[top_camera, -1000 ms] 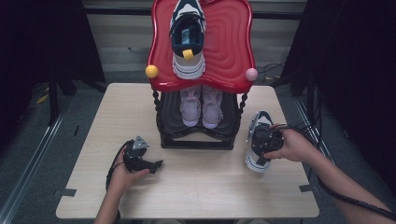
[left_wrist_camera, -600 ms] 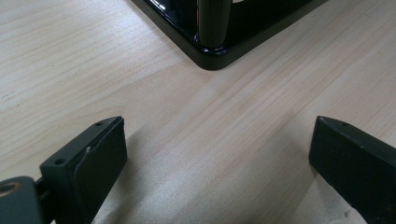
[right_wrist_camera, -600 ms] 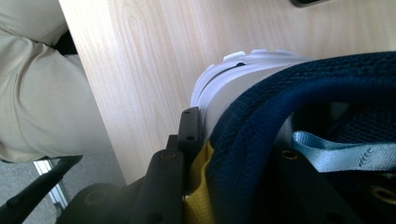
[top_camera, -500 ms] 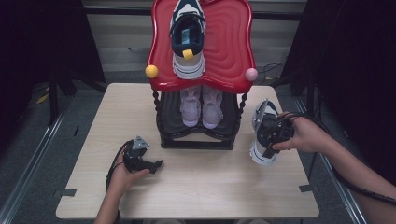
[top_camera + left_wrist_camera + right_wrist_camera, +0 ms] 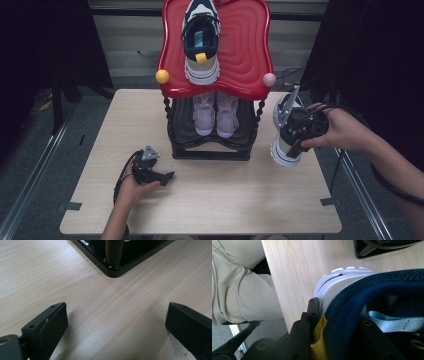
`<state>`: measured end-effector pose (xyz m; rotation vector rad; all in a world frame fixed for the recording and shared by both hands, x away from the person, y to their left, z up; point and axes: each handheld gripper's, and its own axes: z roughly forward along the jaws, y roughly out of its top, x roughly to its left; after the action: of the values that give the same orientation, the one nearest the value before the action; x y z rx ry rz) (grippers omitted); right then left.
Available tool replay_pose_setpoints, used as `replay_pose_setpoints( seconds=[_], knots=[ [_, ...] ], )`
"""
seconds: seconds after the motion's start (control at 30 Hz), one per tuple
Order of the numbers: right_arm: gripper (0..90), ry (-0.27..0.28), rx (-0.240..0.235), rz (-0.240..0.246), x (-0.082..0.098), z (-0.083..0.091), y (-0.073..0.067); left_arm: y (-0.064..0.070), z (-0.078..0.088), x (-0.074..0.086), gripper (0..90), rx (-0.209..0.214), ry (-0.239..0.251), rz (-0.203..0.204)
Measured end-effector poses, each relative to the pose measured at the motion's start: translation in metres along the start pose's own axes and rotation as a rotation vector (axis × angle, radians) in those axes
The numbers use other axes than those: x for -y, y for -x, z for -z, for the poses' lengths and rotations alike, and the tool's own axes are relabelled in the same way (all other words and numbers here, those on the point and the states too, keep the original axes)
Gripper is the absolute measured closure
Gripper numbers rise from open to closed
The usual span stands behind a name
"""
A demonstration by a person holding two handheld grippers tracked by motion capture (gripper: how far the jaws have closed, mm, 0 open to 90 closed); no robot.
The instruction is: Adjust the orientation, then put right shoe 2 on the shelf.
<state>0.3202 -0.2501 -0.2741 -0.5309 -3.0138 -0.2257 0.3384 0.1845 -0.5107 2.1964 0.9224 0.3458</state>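
Note:
A navy and white sneaker hangs above the table's right side with its toe tilted down, and my right gripper is shut on its heel collar. In the right gripper view one jaw presses the outside of the sneaker and the other sits inside the shoe; my right gripper holds it over the table edge. A matching sneaker lies on the rack's red top shelf. My left gripper rests on the table left of the rack. Its jaws stand wide apart over bare wood, my left gripper open.
A pale pink pair of shoes sits on the rack's black lower shelf. A yellow knob and a pink knob stick out at the red shelf's front corners. The wooden table ends close under the held sneaker, beside the person's trouser leg.
My right gripper has lifted the sneaker off the table at the right of the rack, and it now hangs higher with its toe down. The left gripper has stayed put.

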Motion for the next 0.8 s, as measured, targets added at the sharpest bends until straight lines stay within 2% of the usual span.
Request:
replay_pose_setpoints(
  seconds=[0.27,0.33,0.37,0.57,0.8],
  knots=[
    [73.2,-0.005,0.022,0.014,-0.004,0.030,-0.003,0.000,0.000,0.000,4.0,0.000,-0.001,-0.001],
    [73.2,-0.012,0.028,0.003,-0.005,0.038,-0.004,0.000,0.000,0.000,4.0,0.000,0.000,0.000],
    [73.1,-0.012,0.034,0.015,-0.006,0.041,-0.004,0.000,0.000,0.000,4.0,0.000,0.000,0.000],
    [73.1,0.016,0.035,0.024,-0.009,0.061,-0.002,0.000,0.001,0.000,4.0,0.000,-0.005,-0.008],
    [73.0,0.018,0.055,0.022,-0.015,0.086,0.001,0.000,0.001,0.000,4.0,0.000,-0.005,-0.011]
  ],
)
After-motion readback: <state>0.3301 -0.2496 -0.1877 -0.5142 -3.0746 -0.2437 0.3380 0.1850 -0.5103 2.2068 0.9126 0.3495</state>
